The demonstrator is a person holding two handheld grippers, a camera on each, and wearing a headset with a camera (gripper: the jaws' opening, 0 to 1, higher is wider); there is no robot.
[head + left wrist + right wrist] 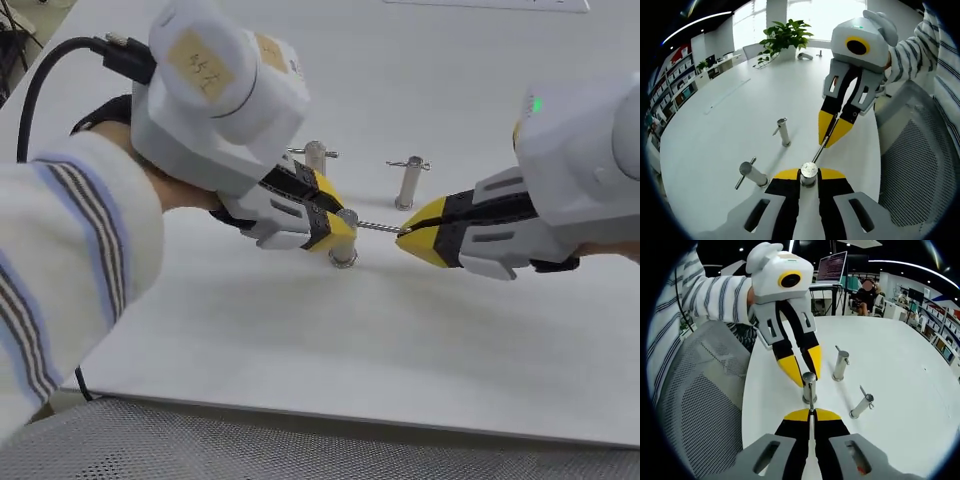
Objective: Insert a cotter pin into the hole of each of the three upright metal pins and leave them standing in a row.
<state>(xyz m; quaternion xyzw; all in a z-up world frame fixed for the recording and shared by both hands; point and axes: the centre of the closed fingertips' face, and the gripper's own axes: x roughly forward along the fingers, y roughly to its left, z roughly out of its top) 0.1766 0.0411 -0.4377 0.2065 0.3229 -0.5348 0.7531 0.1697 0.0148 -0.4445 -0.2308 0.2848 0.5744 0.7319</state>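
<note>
Far back, two pins are fitted; our left claw clamps the near third pin, our right claw pinching the last cotter pin against it.

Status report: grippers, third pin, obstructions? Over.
Left gripper shut on near pin. Right gripper shut on cotter pin, tip meeting that pin. Far pins fitted, clear.

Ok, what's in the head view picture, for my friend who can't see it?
The left gripper clamps an upright metal pin on a white table while the right gripper holds a cotter pin level at its top. Behind, two more metal pins stand with cotter pins already through them.
</note>
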